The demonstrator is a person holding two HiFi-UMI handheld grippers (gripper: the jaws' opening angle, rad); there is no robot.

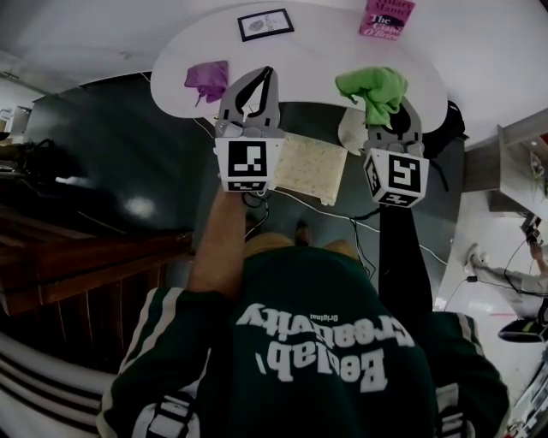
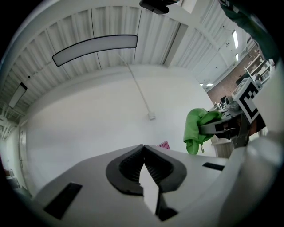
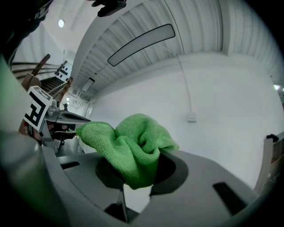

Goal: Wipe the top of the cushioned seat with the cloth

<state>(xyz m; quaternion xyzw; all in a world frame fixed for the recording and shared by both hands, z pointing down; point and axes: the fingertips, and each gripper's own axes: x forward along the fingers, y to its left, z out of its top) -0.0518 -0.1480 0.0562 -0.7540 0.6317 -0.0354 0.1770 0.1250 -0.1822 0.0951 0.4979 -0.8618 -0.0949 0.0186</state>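
Note:
A bunched green cloth point(image 1: 373, 88) is pinched in my right gripper point(image 1: 383, 109), which is shut on it and held in the air at the white table's near edge. The right gripper view shows the cloth point(image 3: 132, 146) spilling out over the jaws. My left gripper point(image 1: 266, 75) is raised beside it, shut, with its tips touching and nothing between them point(image 2: 143, 150). The cushioned seat point(image 1: 312, 167), a cream speckled square pad, lies lower down between and beyond the two grippers, partly hidden by them. The left gripper view catches the green cloth point(image 2: 196, 127) off to the right.
A white rounded table point(image 1: 325, 60) spans the top, carrying a purple cloth point(image 1: 208, 78), a framed card point(image 1: 265, 24) and a pink book point(image 1: 386, 16). Cables trail on the dark floor point(image 1: 111, 128). Wooden furniture point(image 1: 77, 265) stands at the left, shelving point(image 1: 522, 162) at the right.

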